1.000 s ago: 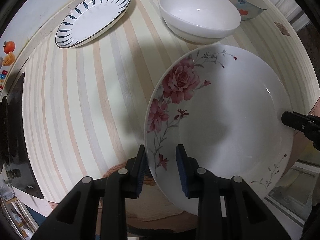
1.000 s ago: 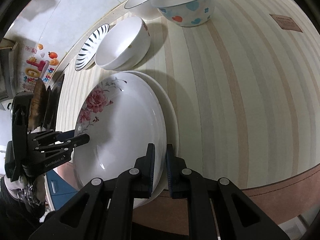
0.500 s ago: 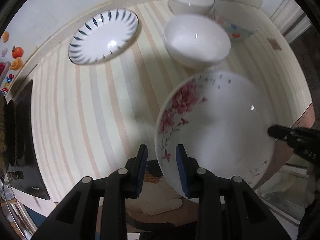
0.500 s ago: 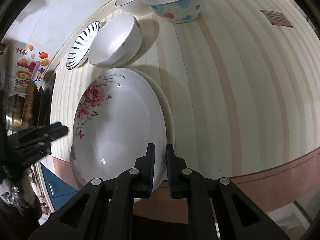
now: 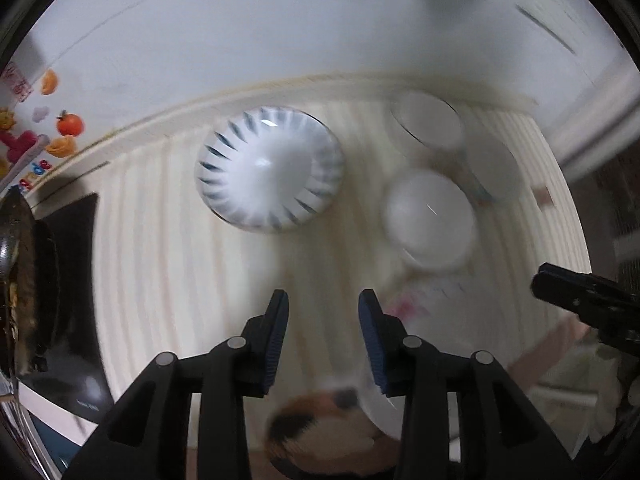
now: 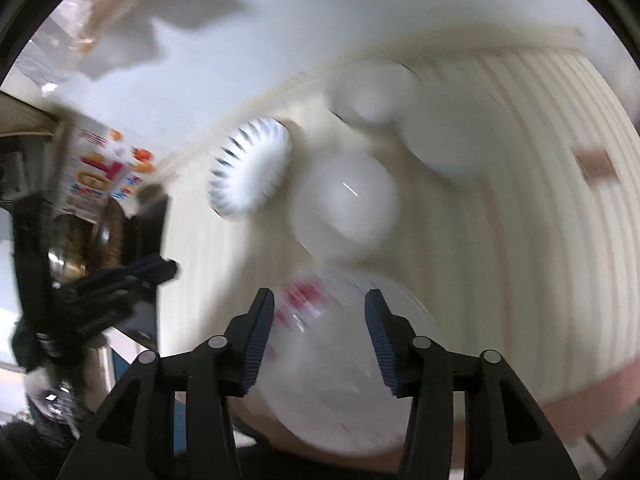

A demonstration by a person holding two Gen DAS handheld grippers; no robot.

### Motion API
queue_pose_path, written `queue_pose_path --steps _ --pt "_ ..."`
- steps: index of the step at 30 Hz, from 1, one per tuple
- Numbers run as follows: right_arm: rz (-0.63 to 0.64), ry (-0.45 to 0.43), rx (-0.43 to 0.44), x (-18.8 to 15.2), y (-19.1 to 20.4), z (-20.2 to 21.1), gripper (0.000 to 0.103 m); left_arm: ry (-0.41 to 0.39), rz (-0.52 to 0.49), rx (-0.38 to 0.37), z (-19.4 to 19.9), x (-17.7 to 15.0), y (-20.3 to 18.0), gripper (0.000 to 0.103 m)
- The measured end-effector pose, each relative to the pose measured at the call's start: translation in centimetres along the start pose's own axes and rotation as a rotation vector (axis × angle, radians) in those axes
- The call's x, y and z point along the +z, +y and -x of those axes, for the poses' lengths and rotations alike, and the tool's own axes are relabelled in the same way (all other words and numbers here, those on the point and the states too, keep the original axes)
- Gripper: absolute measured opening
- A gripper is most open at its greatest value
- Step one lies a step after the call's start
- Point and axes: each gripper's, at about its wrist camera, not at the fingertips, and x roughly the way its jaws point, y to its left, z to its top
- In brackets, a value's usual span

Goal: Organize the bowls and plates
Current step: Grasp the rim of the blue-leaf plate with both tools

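Note:
Both views are motion-blurred. The rose-patterned plate (image 6: 340, 356) lies on a plain white plate at the table's near edge; it also shows in the left wrist view (image 5: 432, 304). My right gripper (image 6: 318, 320) is open and empty just above it. My left gripper (image 5: 322, 320) is open and empty, raised left of that plate. A blue-striped plate (image 5: 270, 168) lies at the back left. A white bowl (image 5: 428, 224) sits behind the rose plate, with two more bowls (image 5: 428, 124) near the wall.
The striped table (image 5: 168, 248) ends at a brown front edge. A black stove with a dark pan (image 5: 28, 280) stands at the left. A white wall with fruit stickers (image 5: 60, 128) rises behind. The right gripper's tips show at the left view's right edge (image 5: 580, 296).
Both grippers have opened and let go of the rose plate, which now rests on the plain plate. Both have pulled up and back, so the whole table shows.

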Motion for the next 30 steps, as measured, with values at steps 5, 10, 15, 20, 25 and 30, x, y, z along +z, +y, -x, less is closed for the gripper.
queue_pose_path --steps 5,10,15,20,25,30 --pt "0.061 0.020 -0.018 7.4 4.9 -5.7 0.051 0.018 0.137 0.033 -3.5 4.0 7.2 0.034" --pt "0.072 0.091 -0.100 13.6 7.1 -13.9 0.051 0.084 0.244 0.025 -9.1 6.6 13.0 0.034" --pt "0.060 0.161 -0.187 17.0 6.8 -20.4 0.050 0.164 0.287 -0.041 -14.5 8.5 15.6 0.034" --pt "0.026 0.238 -0.224 17.9 5.5 -24.3 0.013 0.171 0.245 -0.115 -17.0 9.1 15.3 0.019" --pt "0.046 0.228 -0.234 17.6 5.5 -24.5 0.012 0.165 0.217 -0.097 -17.0 9.2 14.7 0.017" --pt "0.061 0.213 -0.231 17.2 6.0 -23.4 0.012 0.136 0.191 -0.084 -15.1 8.6 13.6 0.017"
